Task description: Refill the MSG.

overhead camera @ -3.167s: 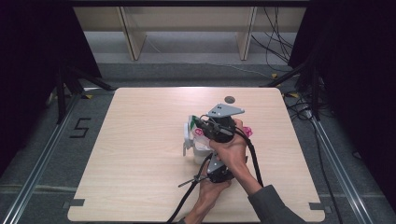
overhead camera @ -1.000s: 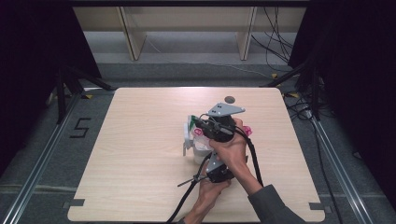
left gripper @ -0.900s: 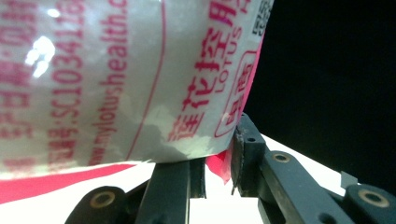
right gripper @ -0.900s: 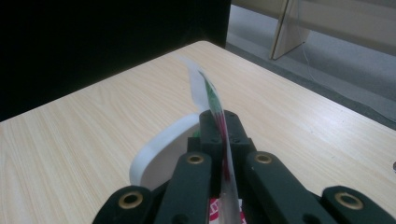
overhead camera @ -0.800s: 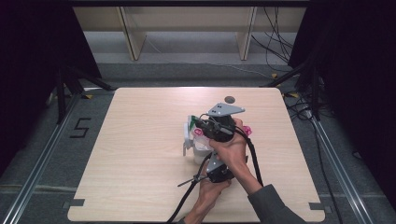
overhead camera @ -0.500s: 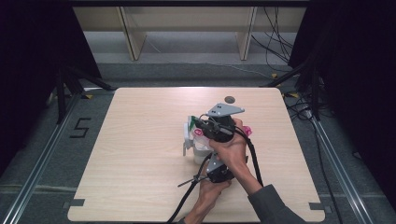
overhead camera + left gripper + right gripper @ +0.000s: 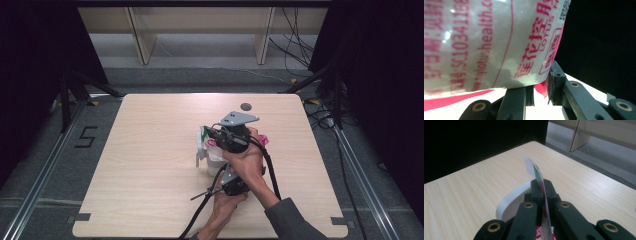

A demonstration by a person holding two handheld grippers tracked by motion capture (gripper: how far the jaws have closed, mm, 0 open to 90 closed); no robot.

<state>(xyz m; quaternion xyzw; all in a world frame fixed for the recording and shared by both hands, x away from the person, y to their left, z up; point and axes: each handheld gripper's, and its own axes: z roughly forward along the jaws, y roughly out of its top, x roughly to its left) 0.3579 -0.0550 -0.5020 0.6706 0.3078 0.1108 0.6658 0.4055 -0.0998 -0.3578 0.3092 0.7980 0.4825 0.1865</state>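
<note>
Glossy white plastic packet with pink print (image 7: 489,42) unmoved, clamped by both left gripper (image 7: 540,86) and right gripper (image 7: 543,192); tearing apparently pending.

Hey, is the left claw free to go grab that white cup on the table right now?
Probably not. The left claw is shut on a corner of the printed packet, and the right claw pinches its other edge above the white cup. It would have to let go first.

My grippers (image 7: 227,142) are black with brass-coloured rivets (image 7: 528,205), black cables (image 7: 270,167), a grey triangular plate (image 7: 239,118); my sleeve (image 7: 292,222) is grey.
</note>
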